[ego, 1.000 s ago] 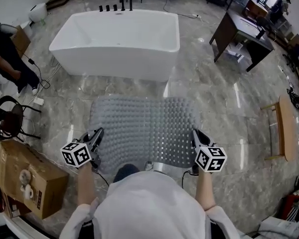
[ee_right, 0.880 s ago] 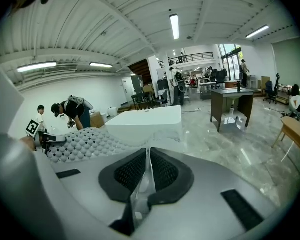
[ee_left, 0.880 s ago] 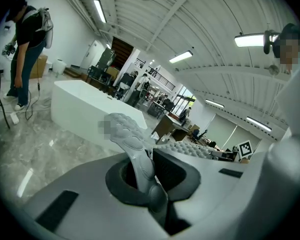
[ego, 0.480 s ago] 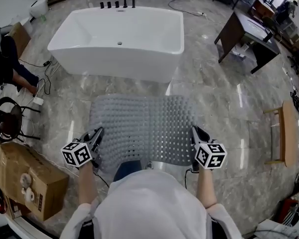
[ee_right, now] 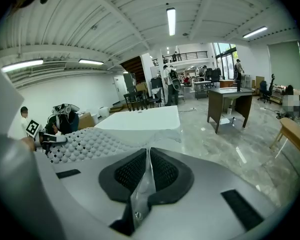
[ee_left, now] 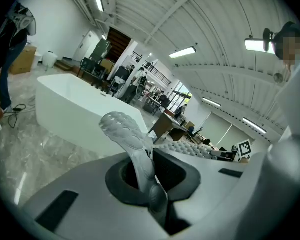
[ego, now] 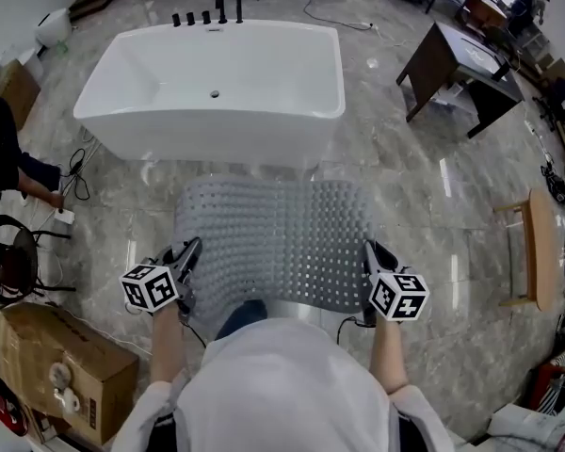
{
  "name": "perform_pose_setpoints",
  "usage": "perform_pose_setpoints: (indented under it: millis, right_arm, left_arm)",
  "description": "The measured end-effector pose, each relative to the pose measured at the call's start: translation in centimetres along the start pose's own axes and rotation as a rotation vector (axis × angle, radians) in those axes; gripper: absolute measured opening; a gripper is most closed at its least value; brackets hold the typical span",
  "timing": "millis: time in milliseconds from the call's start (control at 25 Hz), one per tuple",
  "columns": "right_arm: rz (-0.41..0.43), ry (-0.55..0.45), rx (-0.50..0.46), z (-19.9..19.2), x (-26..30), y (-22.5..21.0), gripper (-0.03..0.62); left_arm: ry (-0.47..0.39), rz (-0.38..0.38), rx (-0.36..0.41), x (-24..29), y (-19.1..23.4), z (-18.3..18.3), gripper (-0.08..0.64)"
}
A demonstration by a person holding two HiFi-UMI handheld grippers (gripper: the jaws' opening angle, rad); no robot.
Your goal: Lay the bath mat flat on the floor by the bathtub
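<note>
A grey bath mat [ego: 278, 243] with rows of bumps and holes hangs spread out in the air between my two grippers, in front of the white bathtub [ego: 217, 88]. In the head view my left gripper [ego: 190, 250] is shut on the mat's near left corner, and my right gripper [ego: 367, 250] is shut on its near right corner. The left gripper view shows a fold of the mat [ee_left: 135, 149] squeezed between the jaws. A thin edge of the mat [ee_right: 145, 184] is pinched between the pads in the right gripper view. The mat's far edge sags toward the floor near the tub.
Marble floor [ego: 405, 205] surrounds the tub. A dark desk [ego: 457, 64] stands at the upper right, a wooden stool [ego: 532, 243] at the right. A cardboard box [ego: 61, 370] and a black chair [ego: 5, 257] sit at the left, next to a person [ego: 5, 153].
Both grippers have carried the mat toward the bathtub, which now sits closer and lower in the head view. The grips on the corners are unchanged.
</note>
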State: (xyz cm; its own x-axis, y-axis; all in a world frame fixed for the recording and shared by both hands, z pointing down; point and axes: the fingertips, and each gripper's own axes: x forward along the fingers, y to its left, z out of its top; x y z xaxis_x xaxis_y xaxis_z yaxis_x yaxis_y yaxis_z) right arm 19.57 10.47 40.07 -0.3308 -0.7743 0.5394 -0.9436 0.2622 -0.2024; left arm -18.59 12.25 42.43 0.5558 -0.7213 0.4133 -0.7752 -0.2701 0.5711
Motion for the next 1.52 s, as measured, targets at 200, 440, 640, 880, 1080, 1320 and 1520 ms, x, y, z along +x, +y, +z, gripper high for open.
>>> perform_pose_setpoints:
  millis: [200, 440, 640, 880, 1080, 1320, 1520]
  right_arm:
    - [-0.037, -0.012, 0.007, 1.5, 2.9, 0.8, 0.041]
    - [-0.061, -0.02, -0.002, 3.2, 6.0, 1.4, 0.041]
    - [-0.078, 0.002, -0.011, 3.9, 8.2, 0.4, 0.041]
    - [-0.081, 0.037, -0.017, 4.5, 12.1, -2.0, 0.041]
    - [-0.077, 0.058, -0.026, 5.0, 15.7, -3.9, 0.041]
    - [-0.082, 0.087, -0.035, 4.8, 20.3, -6.2, 0.041]
    - [-0.08, 0.093, -0.035, 4.7, 24.0, -8.4, 0.041]
  left_arm:
    - [0.01, -0.014, 0.017, 1.9, 3.0, 2.9, 0.044]
    - [0.031, -0.014, 0.049, 3.8, 6.1, 5.8, 0.044]
    - [0.059, -0.001, 0.057, 6.2, 7.5, 6.5, 0.044]
    - [0.079, 0.051, 0.073, 10.1, 9.0, 7.1, 0.044]
    - [0.087, 0.085, 0.053, 13.4, 9.9, 7.6, 0.044]
    - [0.104, 0.138, 0.06, 17.9, 11.8, 8.0, 0.044]
    - [0.119, 0.166, 0.043, 21.3, 13.4, 8.0, 0.044]
